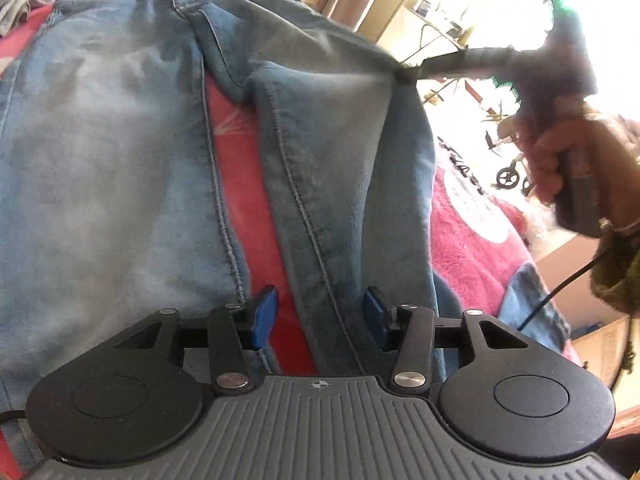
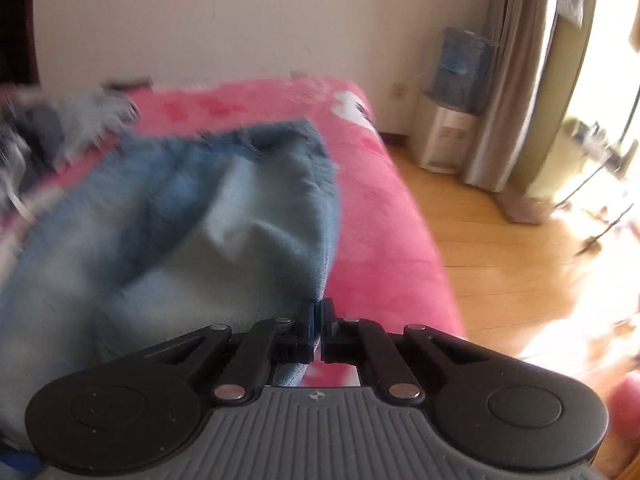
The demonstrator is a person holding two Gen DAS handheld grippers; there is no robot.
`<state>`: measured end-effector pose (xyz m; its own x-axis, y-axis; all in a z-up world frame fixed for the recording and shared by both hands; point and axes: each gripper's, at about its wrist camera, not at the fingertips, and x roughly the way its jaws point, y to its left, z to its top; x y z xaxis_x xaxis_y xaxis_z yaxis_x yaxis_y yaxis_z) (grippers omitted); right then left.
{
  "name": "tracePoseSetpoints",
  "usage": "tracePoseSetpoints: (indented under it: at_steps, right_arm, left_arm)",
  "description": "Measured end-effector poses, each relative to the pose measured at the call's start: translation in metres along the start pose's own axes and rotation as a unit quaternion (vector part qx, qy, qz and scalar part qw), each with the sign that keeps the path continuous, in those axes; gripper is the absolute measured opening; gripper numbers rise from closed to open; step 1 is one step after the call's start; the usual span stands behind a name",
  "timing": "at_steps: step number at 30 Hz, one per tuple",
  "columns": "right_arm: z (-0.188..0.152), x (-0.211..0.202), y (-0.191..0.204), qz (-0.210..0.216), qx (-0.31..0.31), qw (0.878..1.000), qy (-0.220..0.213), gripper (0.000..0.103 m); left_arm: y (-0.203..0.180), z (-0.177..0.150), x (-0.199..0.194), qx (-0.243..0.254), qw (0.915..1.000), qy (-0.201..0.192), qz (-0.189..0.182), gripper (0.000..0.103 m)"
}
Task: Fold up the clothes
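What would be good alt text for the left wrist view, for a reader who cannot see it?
Blue jeans lie spread on a pink blanket, and the right hand-held gripper, shut, pinches their outer edge and lifts it. In the foreground the left hand-held gripper is open, with one leg of the jeans between its blue pads.

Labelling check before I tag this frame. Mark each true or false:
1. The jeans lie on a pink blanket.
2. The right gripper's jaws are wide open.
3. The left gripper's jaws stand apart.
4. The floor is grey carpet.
1. True: the jeans lie on the pink blanket.
2. False: the right gripper has its jaws shut, pinching the edge of the jeans.
3. True: the left gripper has its jaws apart, either side of a jeans leg.
4. False: the floor is wooden boards.
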<state>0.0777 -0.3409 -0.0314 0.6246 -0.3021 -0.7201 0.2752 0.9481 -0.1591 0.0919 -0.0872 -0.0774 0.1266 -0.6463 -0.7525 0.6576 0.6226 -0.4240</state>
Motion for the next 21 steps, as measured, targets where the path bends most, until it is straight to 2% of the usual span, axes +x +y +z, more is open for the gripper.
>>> tracePoseSetpoints:
  at_steps: [2,4,9,11,14,15,17,20,21]
  right_arm:
    - [-0.009,0.024,-0.001,-0.030,-0.024,0.999,0.029,0.002]
    - [-0.016,0.046,-0.003,-0.039,-0.030,0.997,0.055,0.002]
    - [-0.009,0.047,-0.003,-0.045,-0.032,0.997,0.053,0.003]
    - [-0.008,0.054,-0.009,-0.027,-0.027,0.997,0.066,0.004]
    - [-0.005,0.048,-0.031,0.007,0.022,0.997,0.067,0.010]
    - [-0.003,0.040,-0.038,0.010,0.040,0.997,0.061,0.019]
    - [0.001,0.019,-0.050,0.009,0.071,0.997,0.036,0.023]
    - [0.011,-0.013,-0.045,0.067,0.071,0.995,-0.009,0.025]
    - [0.015,-0.020,-0.038,0.093,0.061,0.994,-0.018,0.028]
  left_arm:
    - [-0.001,0.001,0.001,-0.004,1.0000,0.005,-0.007,0.047]
    - [-0.002,0.002,0.000,-0.004,0.9999,0.008,-0.012,0.047]
    - [-0.002,-0.005,0.001,-0.018,0.9989,0.026,-0.036,0.048]
    - [-0.003,-0.011,0.003,-0.028,0.9979,0.037,-0.045,0.048]
    - [-0.007,-0.016,0.004,-0.030,0.9969,0.045,-0.057,0.048]
    - [-0.008,-0.018,0.004,-0.030,0.9967,0.047,-0.060,0.048]
    - [-0.011,-0.021,0.004,-0.029,0.9962,0.049,-0.066,0.048]
    - [-0.013,-0.024,0.005,-0.027,0.9959,0.048,-0.072,0.048]
    - [-0.014,-0.025,0.006,-0.027,0.9957,0.048,-0.075,0.048]
